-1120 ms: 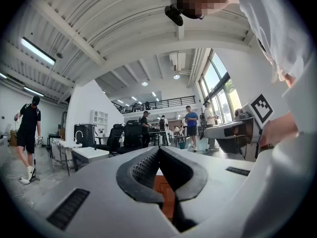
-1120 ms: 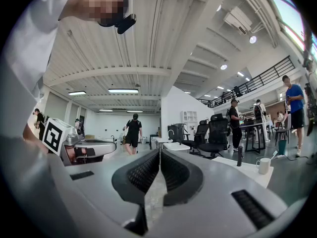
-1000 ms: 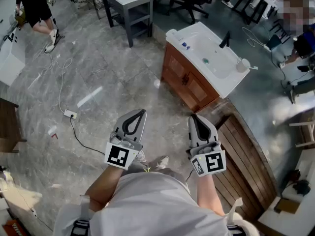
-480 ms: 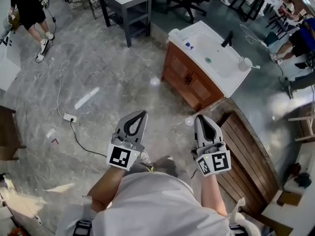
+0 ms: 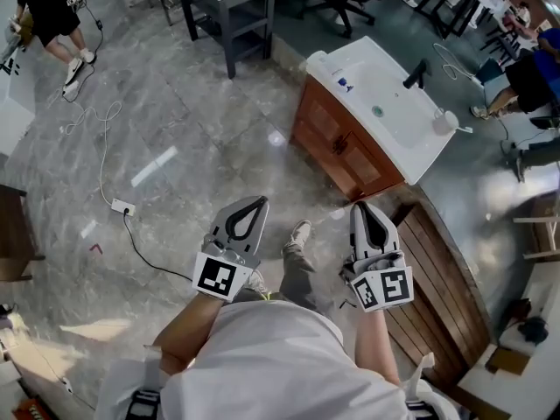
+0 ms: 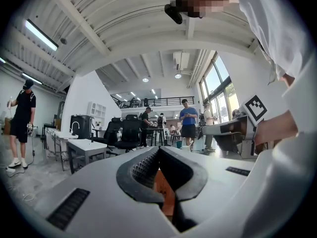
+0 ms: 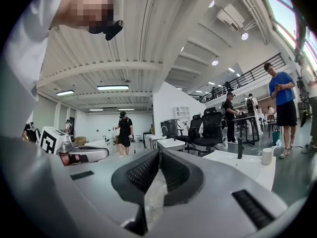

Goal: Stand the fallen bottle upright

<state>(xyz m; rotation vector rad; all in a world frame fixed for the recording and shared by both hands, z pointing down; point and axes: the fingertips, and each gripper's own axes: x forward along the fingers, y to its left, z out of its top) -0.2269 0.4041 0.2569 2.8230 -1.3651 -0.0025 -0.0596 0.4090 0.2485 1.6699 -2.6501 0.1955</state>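
- At the left end of the white table (image 5: 411,151), close to its front edge, a small white thing with a blue patch lies flat. I take it for the fallen bottle (image 5: 344,83), though it is too small to be sure.
- On the same table, a tap (image 5: 416,73) stands at the back edge behind the basin (image 5: 385,103). A cup (image 5: 449,121) sits near the right end, well apart from the bottle.
- The left hand-held gripper (image 5: 260,199) points level, its jaws pressed together with nothing between them. Only the brown cabinet (image 5: 337,147) under the table shows through the gap behind the tips.
- The right hand-held gripper (image 5: 360,205) is likewise pressed together and empty, and it too points level toward the table.
- Both are held out over the floor (image 5: 192,147), short of the table's front edge and touching nothing.
- The bottle lies ahead of both, beyond the front edge. It sits between their two lines of aim, a little closer to the right one's.
- The right hand-held gripper looks nearer to the table, so I judge it the likelier one to reach the bottle first.
- The bottle's long axis cannot be read at this size, so the angle of approach stays open until the person is closer.
- In my judgement the task is at its approach stage, and the jaws must spread before any grasp.
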